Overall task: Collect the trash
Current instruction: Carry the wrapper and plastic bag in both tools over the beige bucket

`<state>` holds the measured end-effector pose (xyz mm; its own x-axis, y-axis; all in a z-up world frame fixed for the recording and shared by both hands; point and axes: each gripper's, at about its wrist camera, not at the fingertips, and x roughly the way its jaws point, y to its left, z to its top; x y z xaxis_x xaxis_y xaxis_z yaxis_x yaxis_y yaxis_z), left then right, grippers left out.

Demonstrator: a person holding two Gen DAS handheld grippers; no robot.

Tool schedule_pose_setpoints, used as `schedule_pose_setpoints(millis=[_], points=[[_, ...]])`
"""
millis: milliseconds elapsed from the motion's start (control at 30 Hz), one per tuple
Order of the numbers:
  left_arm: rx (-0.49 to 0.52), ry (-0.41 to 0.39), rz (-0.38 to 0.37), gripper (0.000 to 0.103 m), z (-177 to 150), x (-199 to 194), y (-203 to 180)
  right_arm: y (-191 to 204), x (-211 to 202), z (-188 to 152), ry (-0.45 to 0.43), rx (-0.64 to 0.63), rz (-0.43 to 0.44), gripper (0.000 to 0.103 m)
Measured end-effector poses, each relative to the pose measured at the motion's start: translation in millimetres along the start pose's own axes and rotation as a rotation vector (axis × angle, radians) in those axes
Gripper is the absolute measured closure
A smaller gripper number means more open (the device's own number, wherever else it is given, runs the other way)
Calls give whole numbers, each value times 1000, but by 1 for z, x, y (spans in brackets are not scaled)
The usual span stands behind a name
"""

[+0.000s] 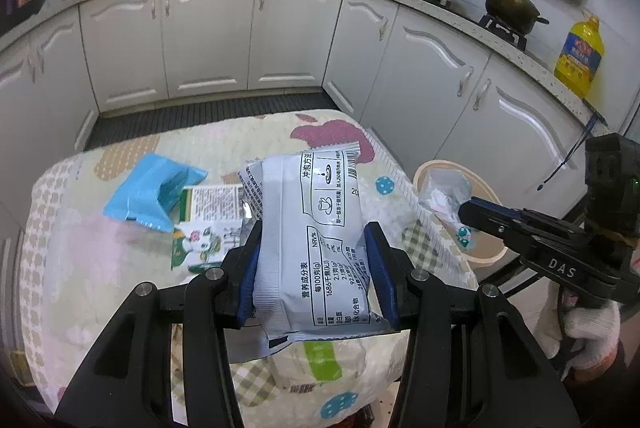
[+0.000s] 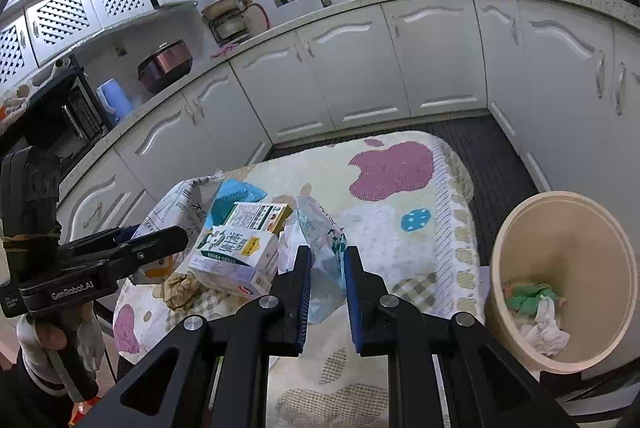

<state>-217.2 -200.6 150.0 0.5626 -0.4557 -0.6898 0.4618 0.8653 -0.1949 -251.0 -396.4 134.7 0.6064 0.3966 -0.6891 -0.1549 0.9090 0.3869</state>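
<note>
Mid-collection: left gripper (image 1: 312, 248) jaws clamping grey packet (image 1: 312, 228), right gripper (image 2: 327, 292) jaws pinching clear wrapper (image 2: 320, 248); next, carrying toward bin (image 2: 516, 228) at three o'clock.

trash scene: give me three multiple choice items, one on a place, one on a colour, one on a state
1. Where does the beige bin stand?
A. beside the covered table's edge
B. on the counter
C. on the table

2. What colour is the flat wrapper lying left of the carton?
A. red
B. blue
C. black

3. What is the left gripper doing?
A. hanging open and empty
B. gripping the carton
C. clamped on a grey-white packet

Answers: 1 A, the bin sits lower, past the cloth's edge, with crumpled trash inside. 2 B, it is light blue against the cloth. 3 C, both blue pads press the packet's sides.
</note>
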Motion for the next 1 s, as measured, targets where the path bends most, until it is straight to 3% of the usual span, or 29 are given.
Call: schedule_pose_setpoints(millis=[1000], points=[[136,44,-79,57,23,52,-90,-71,-40,-2,-66,118,-127,88]])
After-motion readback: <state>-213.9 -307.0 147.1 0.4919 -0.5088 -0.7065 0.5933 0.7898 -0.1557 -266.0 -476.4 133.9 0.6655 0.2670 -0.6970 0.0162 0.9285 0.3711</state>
